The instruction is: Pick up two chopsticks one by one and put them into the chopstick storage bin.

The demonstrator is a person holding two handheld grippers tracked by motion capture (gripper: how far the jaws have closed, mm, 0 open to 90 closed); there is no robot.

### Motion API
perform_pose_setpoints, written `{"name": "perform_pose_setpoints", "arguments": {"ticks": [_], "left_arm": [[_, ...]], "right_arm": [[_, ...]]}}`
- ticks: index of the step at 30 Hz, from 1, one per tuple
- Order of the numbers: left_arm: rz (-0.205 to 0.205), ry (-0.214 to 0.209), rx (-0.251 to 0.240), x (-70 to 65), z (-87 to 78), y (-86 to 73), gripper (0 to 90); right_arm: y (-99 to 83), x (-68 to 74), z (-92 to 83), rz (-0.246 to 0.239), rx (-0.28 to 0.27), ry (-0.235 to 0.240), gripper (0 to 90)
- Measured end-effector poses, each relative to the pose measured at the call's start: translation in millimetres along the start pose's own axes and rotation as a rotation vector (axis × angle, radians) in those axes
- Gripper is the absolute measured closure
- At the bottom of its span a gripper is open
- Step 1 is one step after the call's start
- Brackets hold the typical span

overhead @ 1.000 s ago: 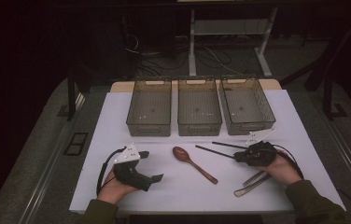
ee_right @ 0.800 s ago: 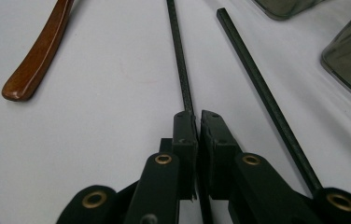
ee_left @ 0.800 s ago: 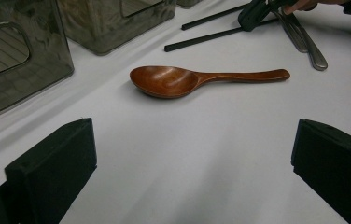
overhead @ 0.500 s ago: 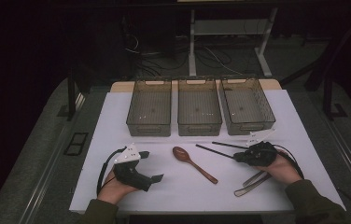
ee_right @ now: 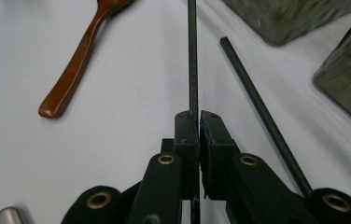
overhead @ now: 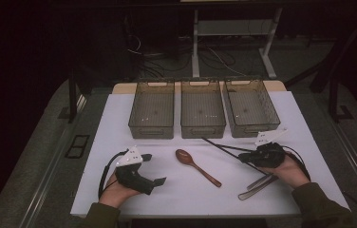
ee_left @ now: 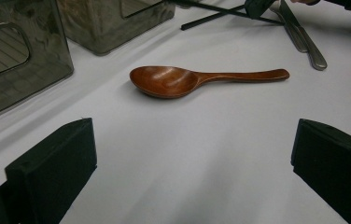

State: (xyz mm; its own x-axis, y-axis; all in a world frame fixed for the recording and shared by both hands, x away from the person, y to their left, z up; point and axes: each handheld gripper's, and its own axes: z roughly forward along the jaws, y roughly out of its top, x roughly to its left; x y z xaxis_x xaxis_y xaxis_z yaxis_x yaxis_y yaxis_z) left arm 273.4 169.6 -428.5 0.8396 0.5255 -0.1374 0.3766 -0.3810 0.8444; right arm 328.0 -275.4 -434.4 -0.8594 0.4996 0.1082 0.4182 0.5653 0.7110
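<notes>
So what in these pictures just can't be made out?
- Held chopstick: in the right gripper view its far tip is cut off by the top edge, its near end hidden between the right gripper jaws.
- Wooden spoon: its bowl is cut by the same top edge.
- Metal utensils: in the high view the hand covers their upper ends; too small to tell what they are.
- Left bin: cropped by the left gripper view's left edge.

Bare bench (ee_left: 201, 154) lies open between the left claw (ee_left: 192, 158) and the wooden spoon (ee_left: 197, 80) ahead of it. Ahead of the right claw (ee_right: 198, 123), a loose chopstick (ee_right: 257, 107) crosses beside it; three bins (overhead: 202, 109) wall off the far side.
</notes>
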Motion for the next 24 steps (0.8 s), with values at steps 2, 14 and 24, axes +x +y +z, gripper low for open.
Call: {"name": "perform_pose_setpoints", "arguments": {"ticks": [2, 14, 24], "left_arm": [[-0.002, 0.0, 0.001, -0.1, 0.4, -0.1, 0.0], [0.002, 0.003, 0.002, -0.3, -0.1, 0.1, 0.0], [0.001, 0.003, 0.002, -0.6, 0.3, 0.3, 0.0]], "right_arm": [[1.7, 0.0, -1.3, 0.003, -0.017, 0.003, 85.2], [12.0, -0.1, -4.7, 0.004, -0.069, 0.005, 85.3], [21.1, 2.6, -21.2, 0.014, -0.16, 0.015, 85.3]]}}
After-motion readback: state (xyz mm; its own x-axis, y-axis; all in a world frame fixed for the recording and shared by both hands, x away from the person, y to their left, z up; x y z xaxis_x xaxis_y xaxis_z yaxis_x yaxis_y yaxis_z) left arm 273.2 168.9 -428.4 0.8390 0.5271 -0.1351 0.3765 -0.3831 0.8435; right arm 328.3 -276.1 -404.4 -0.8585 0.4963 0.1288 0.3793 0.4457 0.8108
